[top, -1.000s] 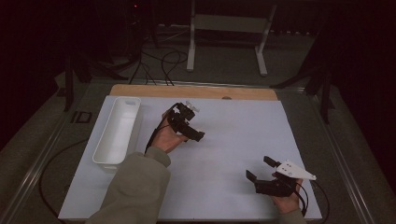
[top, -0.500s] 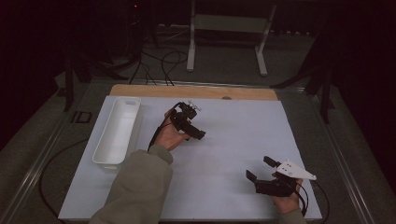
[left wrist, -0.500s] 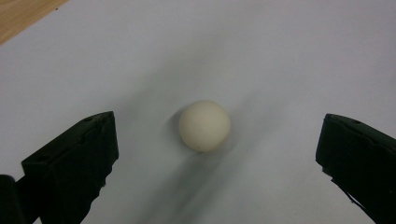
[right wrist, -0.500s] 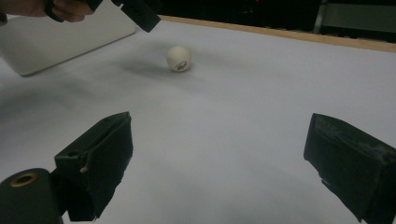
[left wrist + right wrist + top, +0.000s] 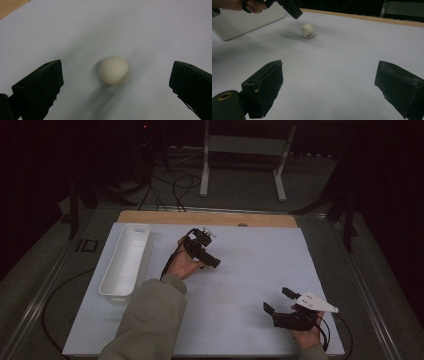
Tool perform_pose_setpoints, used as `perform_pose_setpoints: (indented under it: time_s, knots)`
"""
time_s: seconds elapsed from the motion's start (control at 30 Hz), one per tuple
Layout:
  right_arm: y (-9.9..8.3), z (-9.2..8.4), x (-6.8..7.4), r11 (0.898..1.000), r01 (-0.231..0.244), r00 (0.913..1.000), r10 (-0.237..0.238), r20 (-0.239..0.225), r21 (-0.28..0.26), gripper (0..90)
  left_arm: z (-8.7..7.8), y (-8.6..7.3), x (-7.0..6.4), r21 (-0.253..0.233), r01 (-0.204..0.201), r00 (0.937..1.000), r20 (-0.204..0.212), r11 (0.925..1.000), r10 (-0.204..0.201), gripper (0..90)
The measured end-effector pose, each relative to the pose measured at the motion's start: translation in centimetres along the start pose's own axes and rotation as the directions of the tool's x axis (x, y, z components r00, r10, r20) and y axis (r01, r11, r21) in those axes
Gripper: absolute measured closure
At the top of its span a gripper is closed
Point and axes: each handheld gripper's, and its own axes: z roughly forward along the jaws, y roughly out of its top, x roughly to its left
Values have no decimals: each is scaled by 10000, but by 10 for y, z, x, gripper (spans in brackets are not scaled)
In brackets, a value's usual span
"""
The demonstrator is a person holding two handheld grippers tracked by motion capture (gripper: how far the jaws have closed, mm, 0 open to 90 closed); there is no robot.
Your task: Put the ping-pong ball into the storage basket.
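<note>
High view: I see the left gripper (image 5: 212, 261) held above the middle of the white table sheet (image 5: 250, 270), just right of the white tray (image 5: 125, 260), which looks bare. The right gripper (image 5: 278, 301) rests near the sheet's near right corner, well apart from the left, its jaws spread and holding nothing. Compared with the frame a second ago, the left hand has crept slightly toward the near side; the right gripper and the tray are unchanged.

Left gripper view: the ball (image 5: 114, 70) lies on the sheet, centred between the two black jaws. The jaws stand wide apart, and neither touches the ball (there is clear sheet on both sides).

Right gripper view: the ball (image 5: 307, 31) sits far off on the sheet, a small dark mark on its face, with the left gripper's jaw tip hanging above and to its left and the tray behind.

Step in hand, as I judge it: approach for a pickup, with alignment done and no grasp yet. The next move calls for lowering the left gripper until the jaws bracket the ball's widest part, then closing slowly; a round ball is likely to roll away if one jaw arrives first.
</note>
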Motion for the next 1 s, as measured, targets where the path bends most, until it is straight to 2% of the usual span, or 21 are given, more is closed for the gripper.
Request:
perform_pose_setpoints:
  time_s: [0.47, 1.0]
  knots:
    - [0, 0, 0, 10000, -7, 10000, 8, -2, 30, 73, 12, 0, 2, 249, 149, 9999, -9, 9996, -149, 1]
    - [0, 1, -1, 10000, 19, 10000, -19, 6, 55, 73, 24, -1, 2, 397, 400, 9990, 179, 9984, -408, 2]
